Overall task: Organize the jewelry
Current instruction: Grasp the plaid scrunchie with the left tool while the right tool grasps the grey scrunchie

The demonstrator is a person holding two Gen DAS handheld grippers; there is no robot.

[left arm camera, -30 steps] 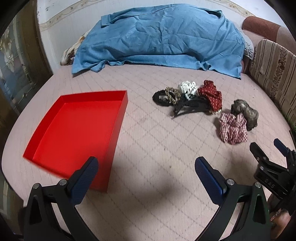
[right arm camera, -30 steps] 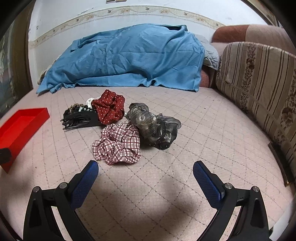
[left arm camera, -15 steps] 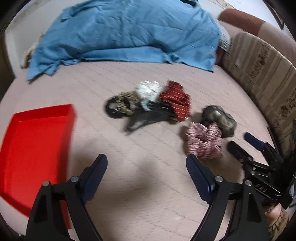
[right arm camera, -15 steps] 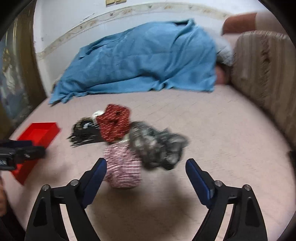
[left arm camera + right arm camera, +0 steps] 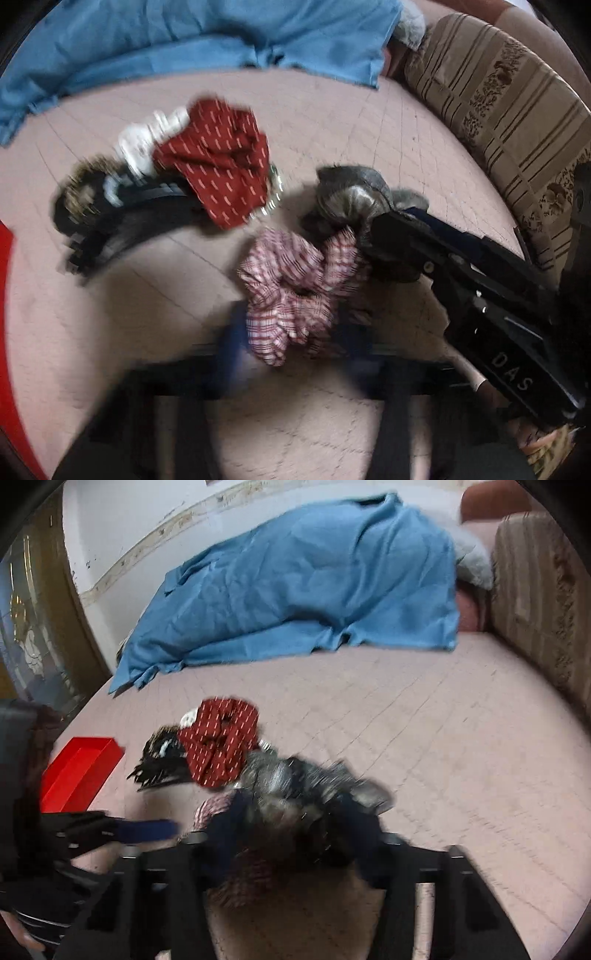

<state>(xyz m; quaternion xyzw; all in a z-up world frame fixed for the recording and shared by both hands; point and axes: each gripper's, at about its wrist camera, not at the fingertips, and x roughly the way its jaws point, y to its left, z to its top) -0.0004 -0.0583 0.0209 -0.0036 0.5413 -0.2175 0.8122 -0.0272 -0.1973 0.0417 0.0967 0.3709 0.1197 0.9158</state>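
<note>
- Closing in the left wrist view, the left gripper (image 5: 291, 339) has just drawn its blue pads in from wide apart onto the plaid scrunchie (image 5: 295, 291), low in the centre of the frame; the pads are blurred, but the checked cloth sits between them and looks pinched.
- Compared with a second ago, this camera has swung away from the red tray (image 5: 7, 332), now only a sliver at the left edge, and down over the pile.
- At right in the same view the right gripper (image 5: 384, 236) reaches onto the grey scrunchie (image 5: 351, 195); white letters "DAS" read on its black body.
- In the right wrist view, its jaws have likewise just been closing, with the grey scrunchie (image 5: 295, 779) bunched between them at lower centre; motion blur hides the contact, though it appears gripped.
- The red dotted scrunchie (image 5: 218, 746) and black hair clip (image 5: 159, 764) lie untouched just above left; the red tray (image 5: 77, 771) waits at left.
- Both grabs seem made; I judge carrying to the tray comes next.
</note>
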